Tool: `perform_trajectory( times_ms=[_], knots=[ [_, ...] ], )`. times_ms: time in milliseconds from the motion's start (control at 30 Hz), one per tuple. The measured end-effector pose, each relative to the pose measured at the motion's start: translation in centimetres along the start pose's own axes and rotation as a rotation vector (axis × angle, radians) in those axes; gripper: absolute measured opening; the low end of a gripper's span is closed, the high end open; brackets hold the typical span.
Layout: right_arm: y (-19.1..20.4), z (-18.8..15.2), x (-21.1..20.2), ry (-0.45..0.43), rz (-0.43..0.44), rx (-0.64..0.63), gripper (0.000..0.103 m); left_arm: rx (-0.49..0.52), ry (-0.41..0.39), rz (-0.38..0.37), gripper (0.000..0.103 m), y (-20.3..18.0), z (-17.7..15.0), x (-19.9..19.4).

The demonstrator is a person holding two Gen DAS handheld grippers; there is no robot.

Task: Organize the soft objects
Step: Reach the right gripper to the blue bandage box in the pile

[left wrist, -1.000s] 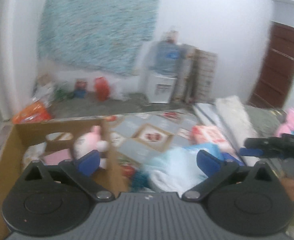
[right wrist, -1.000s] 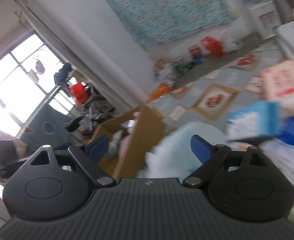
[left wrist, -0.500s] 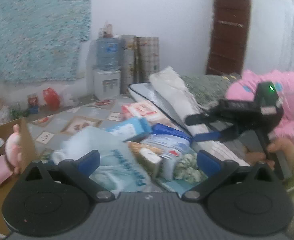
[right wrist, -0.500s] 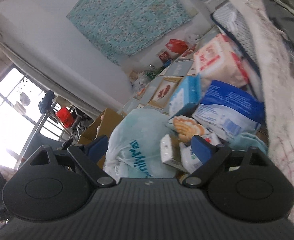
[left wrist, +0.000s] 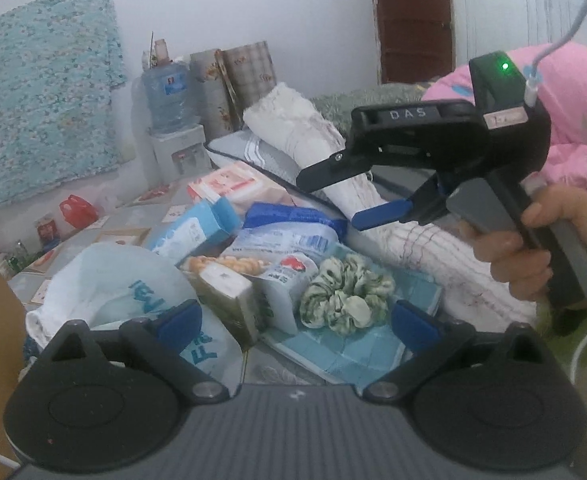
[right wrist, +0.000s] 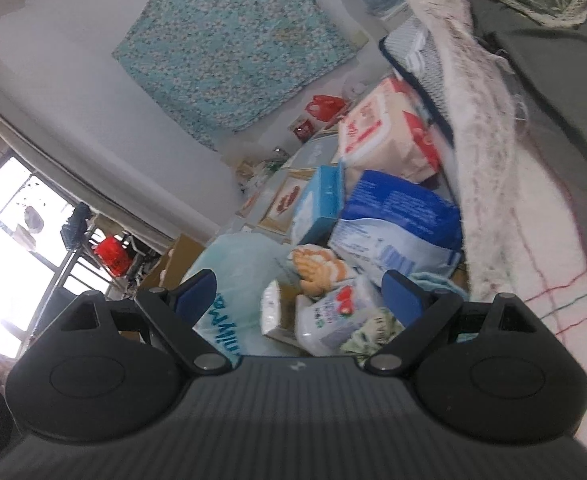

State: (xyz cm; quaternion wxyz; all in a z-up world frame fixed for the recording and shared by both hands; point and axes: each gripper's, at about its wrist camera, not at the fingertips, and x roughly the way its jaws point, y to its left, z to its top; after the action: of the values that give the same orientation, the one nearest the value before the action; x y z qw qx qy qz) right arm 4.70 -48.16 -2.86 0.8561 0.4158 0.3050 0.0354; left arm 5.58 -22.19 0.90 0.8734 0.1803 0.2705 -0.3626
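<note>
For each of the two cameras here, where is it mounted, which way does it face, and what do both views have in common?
Left wrist: sits on the left tongs, looking down over the green scrunchie and packets; the right tongs and the hand holding them show, jaws open.
Right wrist: sits on the right tongs, view rolled, facing the same pile with the window at left; only its own open tongs show.
Shared: the white plastic bag and the blue-and-white pack.

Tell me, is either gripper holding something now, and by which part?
Nothing is held. The left gripper and the right gripper both stand open and empty above the pile, near the green scrunchie.
</note>
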Motion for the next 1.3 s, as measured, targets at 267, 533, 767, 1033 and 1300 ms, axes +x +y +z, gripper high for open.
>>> perform_trajectory(
  times_ms=[267,533,767,1033,1300],
  knots=[
    [-0.9,-0.1,1.3,0.020,-0.022,0.015,0.090,-0.060,-0.012,0.024,0.099,2.4,0.9,0.7],
    [2.3,2.9,3.8,0.052,0.063,0.010,0.090,-0.082,-0.070,0.067,0.091,4.6,2.3,1.2],
    [2.9,7.4,11.0,0.096,-0.035,-0.016,0.089,-0.153,-0.083,0.061,0.088,6.4,2.0,0.7],
    [2.4,9.5,17.6,0.138,-0.201,-0.079,0.079,-0.166,-0.100,0.086,0.088,7.8,1.6,-0.4],
    [3.6,9.6,20.0,0.224,-0.282,-0.148,0.068,-0.200,-0.091,0.070,0.088,8.5,1.0,-0.3]
  ],
)
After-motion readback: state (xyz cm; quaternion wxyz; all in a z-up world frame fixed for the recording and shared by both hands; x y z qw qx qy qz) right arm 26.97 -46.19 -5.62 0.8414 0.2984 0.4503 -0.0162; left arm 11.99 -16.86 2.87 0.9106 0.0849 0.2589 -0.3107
